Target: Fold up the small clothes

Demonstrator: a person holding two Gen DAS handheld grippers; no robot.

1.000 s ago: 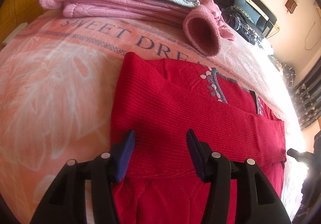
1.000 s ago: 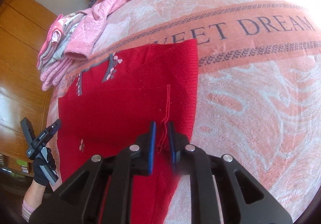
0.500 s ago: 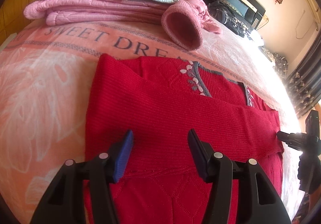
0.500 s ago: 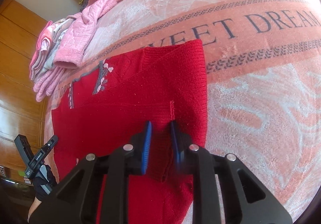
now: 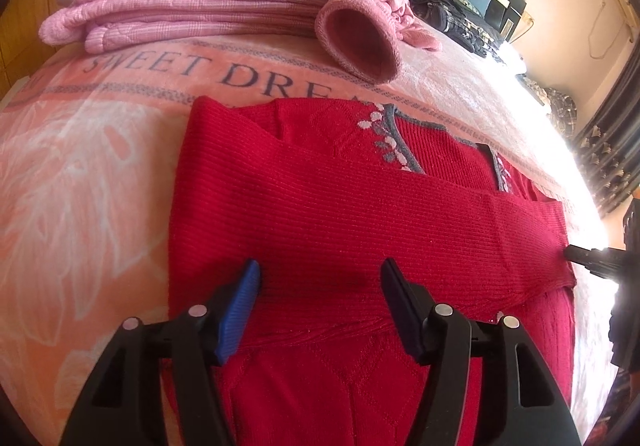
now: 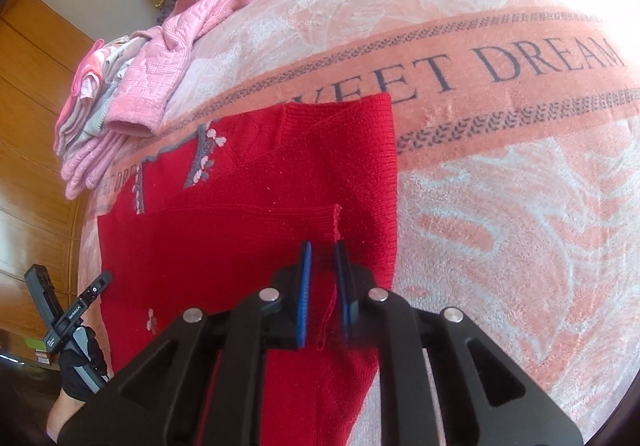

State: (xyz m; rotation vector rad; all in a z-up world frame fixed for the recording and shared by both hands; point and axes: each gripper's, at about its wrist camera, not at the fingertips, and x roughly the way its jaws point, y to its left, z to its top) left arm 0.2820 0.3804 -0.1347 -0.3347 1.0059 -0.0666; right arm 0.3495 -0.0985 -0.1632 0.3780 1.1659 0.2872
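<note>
The red sweater (image 5: 360,230) lies flat on the bed (image 6: 500,206), over the pink "SWEET DREAM" blanket (image 5: 80,174), with one sleeve (image 5: 400,222) now folded straight across its chest. A second ago the right hand-held gripper (image 6: 322,278) was carrying that sleeve's cuff (image 6: 332,222) up in the air, a loose thread hanging between its pads; since then the cuff has come down and rests flat on the body of the sweater. The pads stand a narrow gap apart, and only the thread and a little fabric show between them. I cannot tell whether they still pinch it or have just let go.

The left hand-held gripper (image 5: 318,286) hovers wide open just above the folded sleeve, gripping nothing, much as it did earlier, though the view has shifted a little nearer the stack of pink folded clothes (image 5: 192,2) at the far edge.

With the sleeve laid in place, this fold looks complete, and the next step is likely folding the sweater's lower part up.
</note>
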